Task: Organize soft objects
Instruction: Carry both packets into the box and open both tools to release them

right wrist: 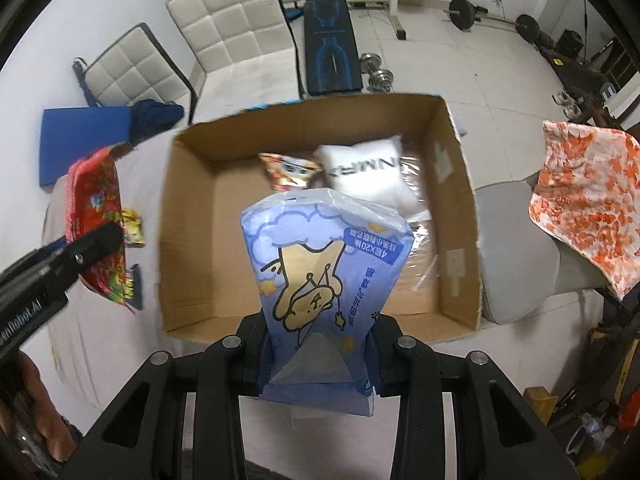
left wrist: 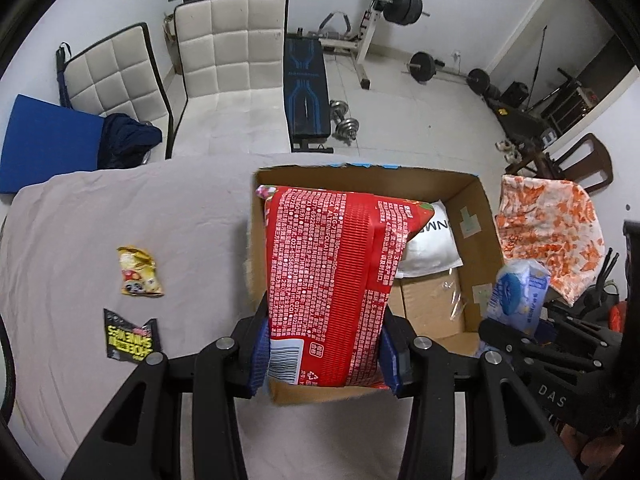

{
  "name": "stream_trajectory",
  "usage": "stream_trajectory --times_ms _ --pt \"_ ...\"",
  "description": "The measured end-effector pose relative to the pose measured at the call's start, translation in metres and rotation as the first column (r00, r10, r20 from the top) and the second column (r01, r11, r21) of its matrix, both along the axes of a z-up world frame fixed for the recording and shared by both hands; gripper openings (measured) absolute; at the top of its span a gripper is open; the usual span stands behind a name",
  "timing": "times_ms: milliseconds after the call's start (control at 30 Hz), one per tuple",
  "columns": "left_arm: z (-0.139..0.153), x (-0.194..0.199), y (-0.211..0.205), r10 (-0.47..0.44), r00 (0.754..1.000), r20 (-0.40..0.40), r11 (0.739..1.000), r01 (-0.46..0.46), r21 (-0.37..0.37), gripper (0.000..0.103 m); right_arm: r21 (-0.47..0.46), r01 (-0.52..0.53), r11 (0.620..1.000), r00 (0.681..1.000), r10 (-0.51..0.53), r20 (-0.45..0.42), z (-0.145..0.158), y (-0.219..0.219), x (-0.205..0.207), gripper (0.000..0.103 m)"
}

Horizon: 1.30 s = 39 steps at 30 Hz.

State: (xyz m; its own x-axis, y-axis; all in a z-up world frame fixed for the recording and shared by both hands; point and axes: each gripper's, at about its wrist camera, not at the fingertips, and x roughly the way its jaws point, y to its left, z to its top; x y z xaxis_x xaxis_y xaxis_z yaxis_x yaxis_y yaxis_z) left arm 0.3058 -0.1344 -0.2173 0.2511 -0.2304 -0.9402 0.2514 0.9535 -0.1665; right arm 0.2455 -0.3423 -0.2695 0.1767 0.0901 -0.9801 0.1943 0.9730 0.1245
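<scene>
My left gripper (left wrist: 325, 354) is shut on a red soft pack (left wrist: 328, 280) and holds it over the left part of the open cardboard box (left wrist: 480, 204). My right gripper (right wrist: 318, 354) is shut on a blue tissue pack (right wrist: 320, 280), held over the box (right wrist: 188, 240) near its front edge. In the box lie a white pillow (right wrist: 372, 172) and a small snack bag (right wrist: 288, 172). The red pack (right wrist: 96, 216) and left gripper show at the left of the right wrist view. The blue pack (left wrist: 518, 294) shows at the right of the left wrist view.
A yellow snack packet (left wrist: 138, 272) and a black packet (left wrist: 130, 338) lie on the grey cloth-covered table (left wrist: 120, 208) left of the box. An orange-white cloth (left wrist: 548, 228) hangs over a chair at the right. White chairs and gym weights stand behind the table.
</scene>
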Motion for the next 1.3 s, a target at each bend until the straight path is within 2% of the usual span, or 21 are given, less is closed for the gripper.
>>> stream_trajectory --times_ms 233,533,767,1000,1300 --pt "-0.048 0.035 -0.025 0.030 0.996 -0.081 0.998 -0.027 0.049 0.042 -0.005 0.002 1.000 0.997 -0.002 -0.075 -0.060 -0.033 0.018 0.039" --pt "-0.117 0.070 -0.046 0.059 0.975 -0.214 0.991 -0.031 0.133 0.042 -0.016 -0.009 1.000 0.983 0.006 -0.184 -0.136 -0.048 0.036 0.039" --pt "-0.152 0.081 -0.052 0.090 0.959 -0.268 0.985 -0.046 0.166 0.042 -0.018 -0.060 0.998 0.964 0.053 -0.261 -0.169 -0.047 0.042 0.040" --pt "-0.169 0.092 -0.051 0.117 0.952 -0.284 0.979 -0.064 0.192 0.043 -0.015 -0.074 0.997 0.951 0.066 -0.302 -0.190 -0.045 0.046 0.044" --pt "-0.160 0.101 -0.056 0.127 0.952 -0.280 0.977 -0.071 0.201 0.043 -0.016 -0.073 0.997 0.942 0.063 -0.329 -0.198 -0.047 0.050 0.056"
